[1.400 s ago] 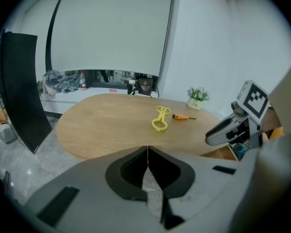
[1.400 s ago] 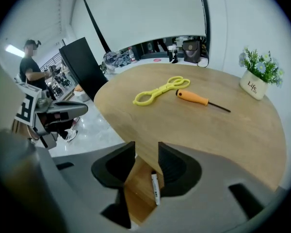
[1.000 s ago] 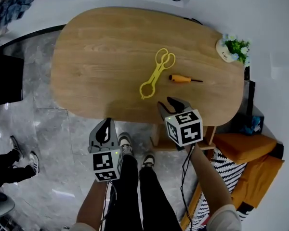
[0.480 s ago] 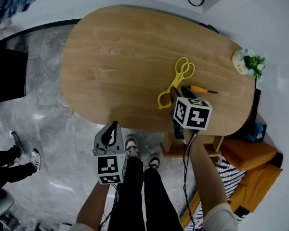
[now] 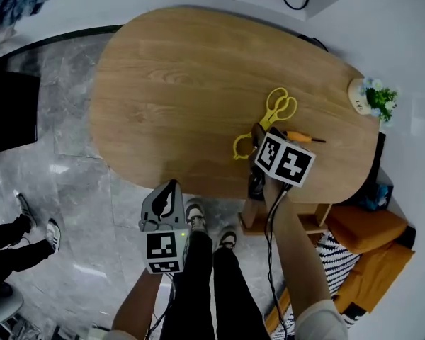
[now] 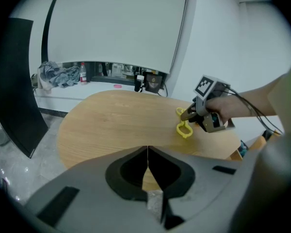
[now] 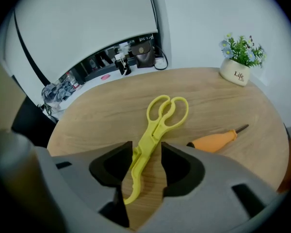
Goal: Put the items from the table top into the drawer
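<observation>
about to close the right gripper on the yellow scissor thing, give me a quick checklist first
1. Yellow scissor-shaped tool between the right gripper's tongs: ok. It lies between them; they are opening and not pressing it.
2. Tool flat on the table: ok.
3. Orange screwdriver outside the grasp: ok. It lies beside one tong, apart from the tool.
4. Left gripper out of the way: ok. It is shut, empty and off the table's near edge.
5. Drawer open and ready: cannot tell, no drawer in view.
</observation>
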